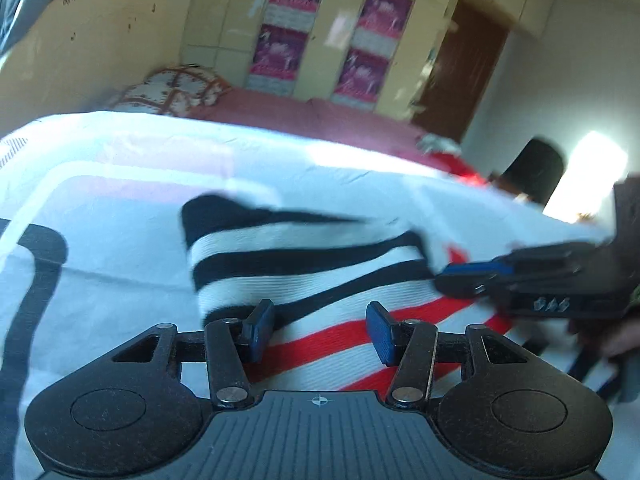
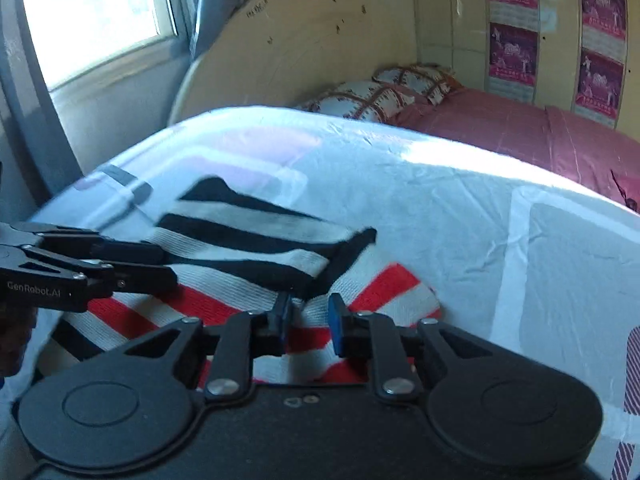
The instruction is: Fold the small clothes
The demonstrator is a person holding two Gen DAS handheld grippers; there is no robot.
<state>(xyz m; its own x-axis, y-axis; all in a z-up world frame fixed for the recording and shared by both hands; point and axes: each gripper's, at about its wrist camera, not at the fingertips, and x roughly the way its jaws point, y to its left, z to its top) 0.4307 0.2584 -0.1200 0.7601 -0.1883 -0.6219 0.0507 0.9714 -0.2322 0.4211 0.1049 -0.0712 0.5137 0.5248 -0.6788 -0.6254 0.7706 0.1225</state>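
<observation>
1. A small knitted garment (image 1: 320, 280) lies on a bed covered with a white printed sheet (image 1: 120, 184). It has broad white bands crossed by black stripes on its far part and red stripes on its near part.
2. The black-striped part is folded over the red-striped part, and one black edge (image 2: 352, 248) sticks up slightly at the fold. The cloth is blurred in both views, so finer detail is not clear.
3. The left gripper (image 1: 320, 330) points down at a slant over the near, red-striped part. Its jaws stand apart about halfway, with blue pads (image 1: 380, 332) on either side of the knit. The pads sit low against the cloth, but I cannot tell whether they press on it.
4. The right gripper (image 2: 308, 320) also slants down at the garment, at the spot where the black edge meets the red stripes. Its jaws are narrow, with only a small gap. Cloth shows in that gap, though whether it is pinched is not clear.
5. Each gripper appears at the side of the other's view, low over the garment and close together.
6. Behind, a pink bedspread (image 2: 520, 132) and two patterned pillows (image 2: 384, 92) lie against a cream wall. A window (image 2: 92, 12) glows brightly on the left in the right wrist view.
</observation>
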